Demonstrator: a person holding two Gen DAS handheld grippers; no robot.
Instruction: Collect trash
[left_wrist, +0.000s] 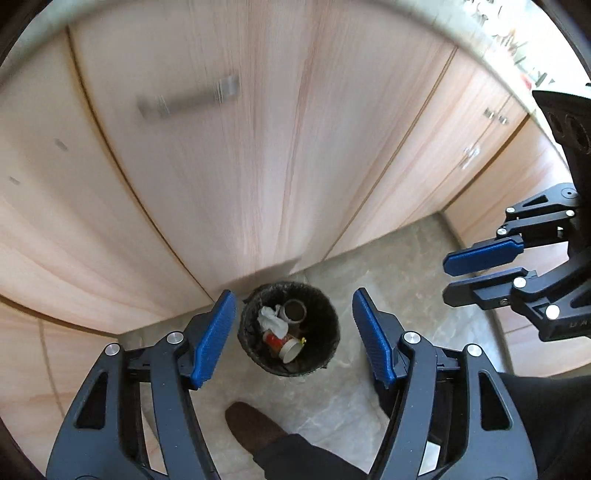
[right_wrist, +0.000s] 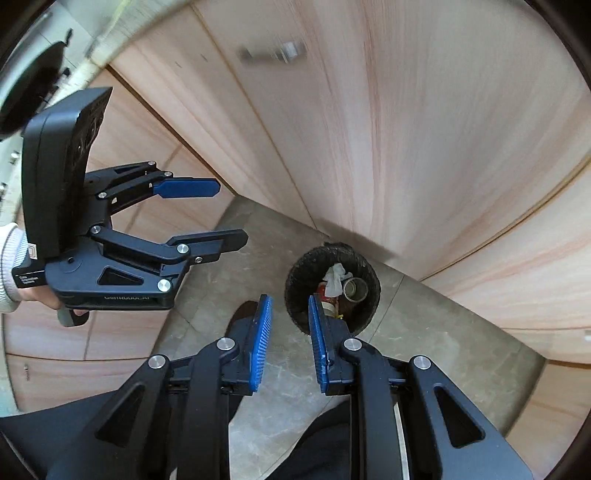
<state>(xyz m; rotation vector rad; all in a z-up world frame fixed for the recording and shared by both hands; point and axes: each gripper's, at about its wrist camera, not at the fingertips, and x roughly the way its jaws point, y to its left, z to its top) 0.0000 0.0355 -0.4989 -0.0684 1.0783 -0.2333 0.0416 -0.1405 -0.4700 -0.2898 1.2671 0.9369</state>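
Looks like most of the collecting is already done here. A small black-lined trash bin (left_wrist: 290, 328) is seen on the stone floor right against the wooden cabinets (left_wrist: 229, 155), and it's loaded: a crumpled white tissue (left_wrist: 271, 319), a red container (left_wrist: 275, 341) and a paper cup (left_wrist: 293, 312) are all lying inside.

The left gripper (left_wrist: 293, 338) is held well above the bin with its jaws spread wide, nothing between them. The right gripper (right_wrist: 288, 341) is kept narrow, a slim gap left between the pads, nothing held either. Whether more trash is left elsewhere can't be told from these views.
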